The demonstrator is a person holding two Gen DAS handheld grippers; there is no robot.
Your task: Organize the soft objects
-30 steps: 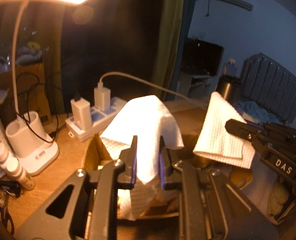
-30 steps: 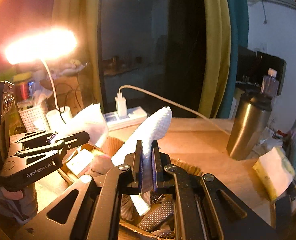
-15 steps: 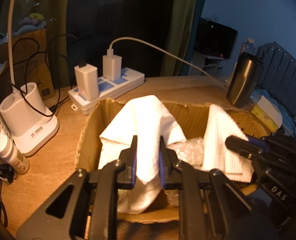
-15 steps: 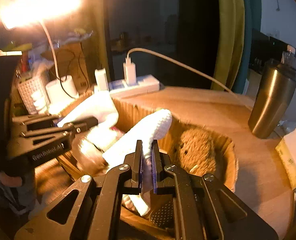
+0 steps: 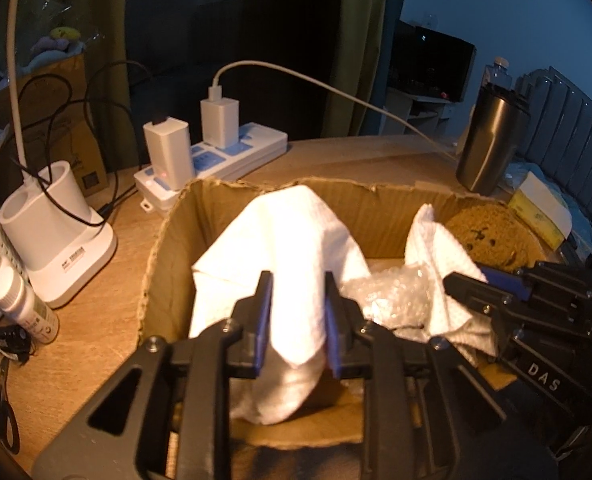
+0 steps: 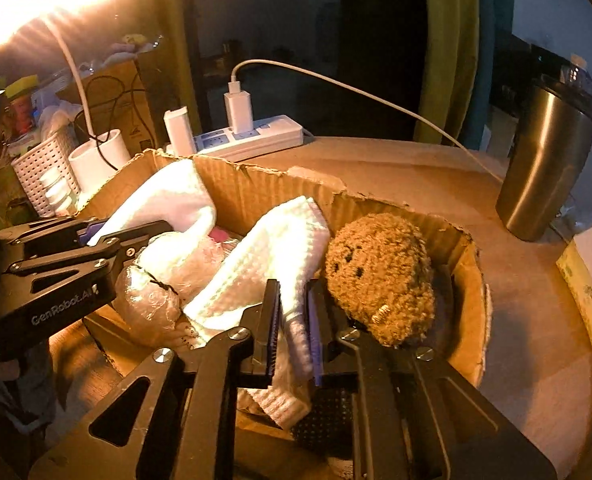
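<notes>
A torn cardboard box point(image 5: 167, 248) point(image 6: 468, 264) sits on the wooden table. My left gripper point(image 5: 298, 312) has its jaws parted a little around a smooth white cloth point(image 5: 287, 248) that droops into the box. My right gripper point(image 6: 293, 320) has its jaws parted around a white waffle cloth point(image 6: 279, 248), which lies in the box; it also shows in the left wrist view point(image 5: 436, 252). A brown plush toy point(image 6: 380, 276) point(image 5: 492, 236) and crumpled bubble wrap point(image 5: 392, 296) point(image 6: 155, 300) lie in the box.
A white power strip point(image 5: 231, 156) with chargers and a cable stands behind the box. A white lamp base point(image 5: 55, 224) and small bottles point(image 5: 15, 300) are at the left. A steel tumbler point(image 6: 544, 160) and a tissue pack point(image 5: 540, 208) are at the right.
Both grippers came down with their cloths into the box. Both jaws have opened slightly, and the cloths now rest in the box.
</notes>
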